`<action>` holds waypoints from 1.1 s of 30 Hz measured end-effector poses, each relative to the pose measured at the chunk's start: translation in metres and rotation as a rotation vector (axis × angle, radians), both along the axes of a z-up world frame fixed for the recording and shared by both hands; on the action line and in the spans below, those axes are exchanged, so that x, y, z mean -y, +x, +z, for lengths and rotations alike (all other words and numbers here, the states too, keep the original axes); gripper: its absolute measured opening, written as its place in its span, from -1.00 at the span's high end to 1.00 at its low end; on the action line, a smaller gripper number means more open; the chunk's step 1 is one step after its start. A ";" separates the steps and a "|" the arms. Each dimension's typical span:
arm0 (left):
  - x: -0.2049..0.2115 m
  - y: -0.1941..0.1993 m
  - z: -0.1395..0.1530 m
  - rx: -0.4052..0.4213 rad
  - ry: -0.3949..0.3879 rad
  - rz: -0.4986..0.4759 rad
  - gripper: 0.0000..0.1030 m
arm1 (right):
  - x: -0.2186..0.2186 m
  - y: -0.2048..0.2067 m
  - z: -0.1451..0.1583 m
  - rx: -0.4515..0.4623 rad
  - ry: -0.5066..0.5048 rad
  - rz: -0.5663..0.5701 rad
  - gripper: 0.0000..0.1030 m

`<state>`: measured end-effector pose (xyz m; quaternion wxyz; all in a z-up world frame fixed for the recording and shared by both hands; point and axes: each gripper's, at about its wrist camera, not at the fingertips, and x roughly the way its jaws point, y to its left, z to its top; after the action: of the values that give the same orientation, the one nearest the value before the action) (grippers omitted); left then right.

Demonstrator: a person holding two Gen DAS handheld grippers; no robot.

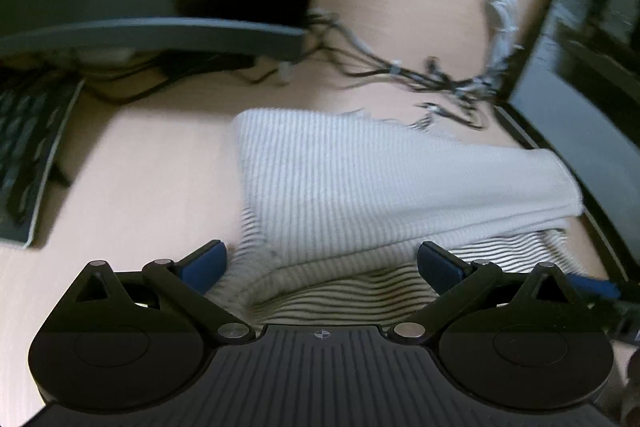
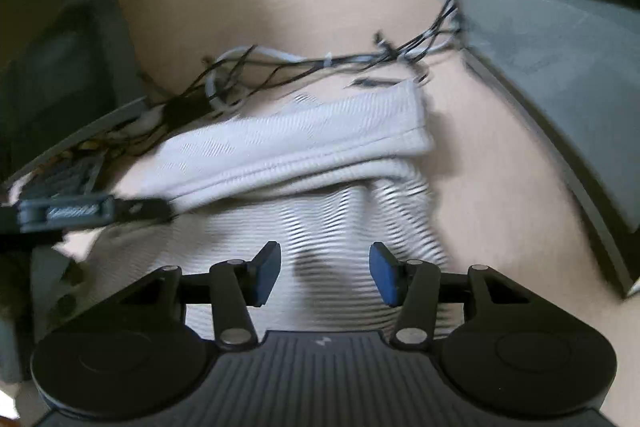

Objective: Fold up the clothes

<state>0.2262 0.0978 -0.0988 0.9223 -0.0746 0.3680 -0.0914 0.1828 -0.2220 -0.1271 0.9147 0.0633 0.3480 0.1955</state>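
A cream ribbed knit garment (image 1: pixel 360 179) lies folded on the pale desk (image 1: pixel 140 167), with a black-and-white striped layer (image 1: pixel 352 291) showing under its near edge. My left gripper (image 1: pixel 323 265) stands wide open just over that near edge, with fabric below the gap and neither pad pressing on it. In the right wrist view the same garment (image 2: pixel 300 143) lies ahead, and the striped layer (image 2: pixel 340 219) spreads under my right gripper (image 2: pixel 325 275). That gripper is open, its blue pads (image 2: pixel 266 275) apart above the stripes. The picture is blurred.
A keyboard (image 1: pixel 28 155) lies at the far left under a grey monitor base (image 1: pixel 160 35). A tangle of black and white cables (image 1: pixel 420 75) runs behind the garment. A dark screen (image 1: pixel 580 87) stands at the right. A grey panel (image 2: pixel 540 87) borders the desk on the right.
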 end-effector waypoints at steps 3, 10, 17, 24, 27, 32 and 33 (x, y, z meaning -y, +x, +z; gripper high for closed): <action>-0.010 -0.007 -0.005 0.041 0.004 0.057 -1.00 | 0.011 0.015 0.001 0.006 -0.007 -0.016 0.11; -0.016 -0.016 -0.005 0.074 -0.011 0.110 -1.00 | -0.017 0.006 -0.004 0.073 -0.187 0.023 -0.01; -0.016 -0.013 -0.006 0.066 -0.001 0.113 -1.00 | -0.020 0.002 -0.003 0.071 -0.221 0.028 -0.13; -0.016 -0.015 -0.006 0.067 -0.002 0.112 -1.00 | -0.021 0.001 -0.003 0.062 -0.216 0.045 -0.28; -0.016 -0.016 -0.006 0.068 -0.003 0.112 -1.00 | -0.020 0.000 -0.003 0.059 -0.208 0.043 -0.29; -0.016 -0.017 -0.006 0.068 -0.005 0.109 -1.00 | -0.018 -0.001 -0.003 0.057 -0.197 0.040 -0.30; -0.017 -0.017 -0.006 0.069 -0.006 0.109 -1.00 | -0.018 -0.001 -0.003 0.056 -0.196 0.040 -0.31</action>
<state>0.2091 0.1144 -0.1052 0.9378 -0.0943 0.3312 -0.0445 0.1816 -0.2037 -0.1306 0.9218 -0.0389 0.3407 0.1805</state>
